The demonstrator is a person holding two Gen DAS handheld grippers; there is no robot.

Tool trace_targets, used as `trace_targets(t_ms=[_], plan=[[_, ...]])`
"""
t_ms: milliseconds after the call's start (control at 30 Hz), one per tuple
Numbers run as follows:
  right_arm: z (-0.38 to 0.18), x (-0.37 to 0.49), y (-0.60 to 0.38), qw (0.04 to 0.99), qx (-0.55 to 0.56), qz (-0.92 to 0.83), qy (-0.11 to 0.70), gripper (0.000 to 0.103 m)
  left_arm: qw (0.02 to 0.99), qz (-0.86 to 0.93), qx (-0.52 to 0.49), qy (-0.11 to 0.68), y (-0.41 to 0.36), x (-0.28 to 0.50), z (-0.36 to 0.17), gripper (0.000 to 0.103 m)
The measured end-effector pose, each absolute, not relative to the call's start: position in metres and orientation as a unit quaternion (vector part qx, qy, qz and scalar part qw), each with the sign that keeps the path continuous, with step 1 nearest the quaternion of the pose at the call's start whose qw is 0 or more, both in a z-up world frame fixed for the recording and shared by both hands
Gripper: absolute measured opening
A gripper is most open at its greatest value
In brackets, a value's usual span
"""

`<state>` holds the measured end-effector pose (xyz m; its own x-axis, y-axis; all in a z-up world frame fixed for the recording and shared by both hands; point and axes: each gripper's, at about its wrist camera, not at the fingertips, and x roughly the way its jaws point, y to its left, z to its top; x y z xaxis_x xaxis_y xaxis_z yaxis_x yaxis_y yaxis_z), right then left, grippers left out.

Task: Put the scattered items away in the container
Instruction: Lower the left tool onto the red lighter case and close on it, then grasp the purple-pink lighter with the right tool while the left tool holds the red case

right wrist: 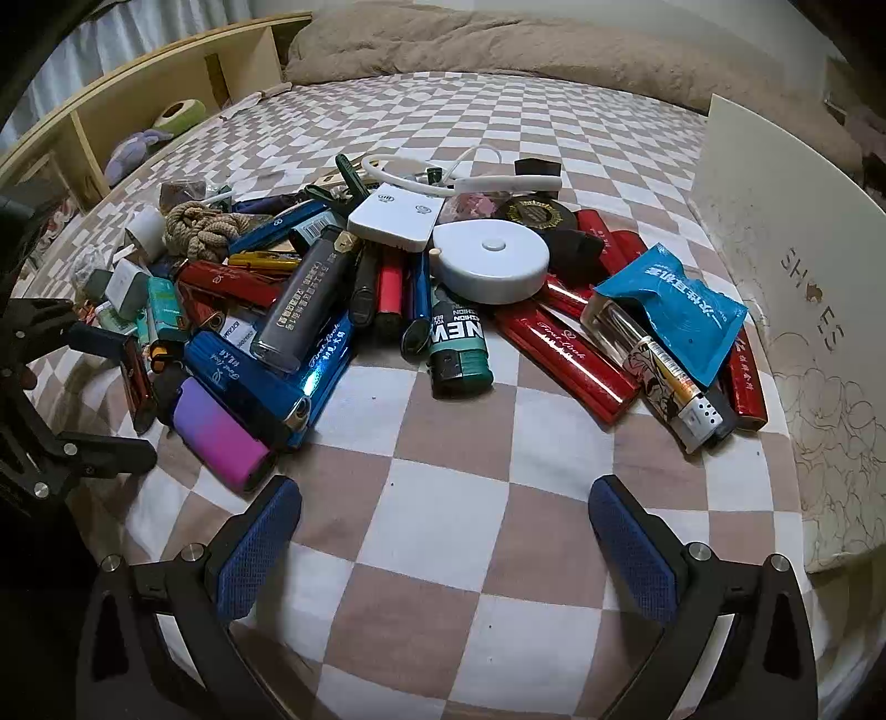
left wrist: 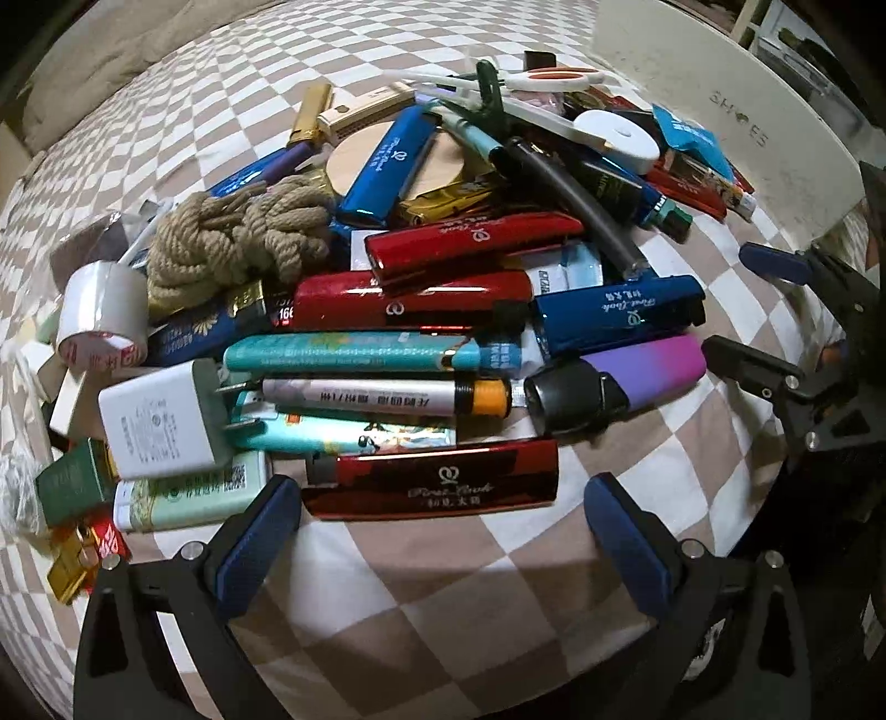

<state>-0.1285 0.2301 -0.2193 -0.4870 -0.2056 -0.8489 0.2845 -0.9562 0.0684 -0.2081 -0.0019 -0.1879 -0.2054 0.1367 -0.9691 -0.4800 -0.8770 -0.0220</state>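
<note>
A checkered sheet (right wrist: 443,498) of brown and white squares covers the bed surface under and ahead of the fingers in both views. Beyond the fingertips, at the far edge, lies a rumpled beige blanket (right wrist: 498,50). To the far left of the fingers stands a light wooden shelf unit (right wrist: 138,83) with open compartments; one holds a green plush item (right wrist: 180,115). Lighting is dim and indoor.

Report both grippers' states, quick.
Left gripper: open, holding nothing, just short of a red lighter.
Right gripper: open, holding nothing, over bare bedsheet.
</note>
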Motion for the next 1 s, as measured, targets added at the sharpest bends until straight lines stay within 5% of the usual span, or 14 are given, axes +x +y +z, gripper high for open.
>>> trace_targets(t_ms=[400,567,1000], plan=[[-0.218,-0.128,0.23,0.14,0.48,-0.865,0.033,0.103,0.151,0.793,-0.582,0.101,-0.003,-0.214,-0.188,0.102],[-0.219,-0.128,0.228,0.138,0.479,-0.866,0.038,0.103,0.144,0.804,-0.57,0.085,-0.01,-0.216,-0.179,0.083],[-0.221,-0.125,0.224,0.122,0.468,-0.874,0.045,0.103,0.102,0.832,-0.545,-0.005,-0.013,-0.179,-0.186,0.083]])
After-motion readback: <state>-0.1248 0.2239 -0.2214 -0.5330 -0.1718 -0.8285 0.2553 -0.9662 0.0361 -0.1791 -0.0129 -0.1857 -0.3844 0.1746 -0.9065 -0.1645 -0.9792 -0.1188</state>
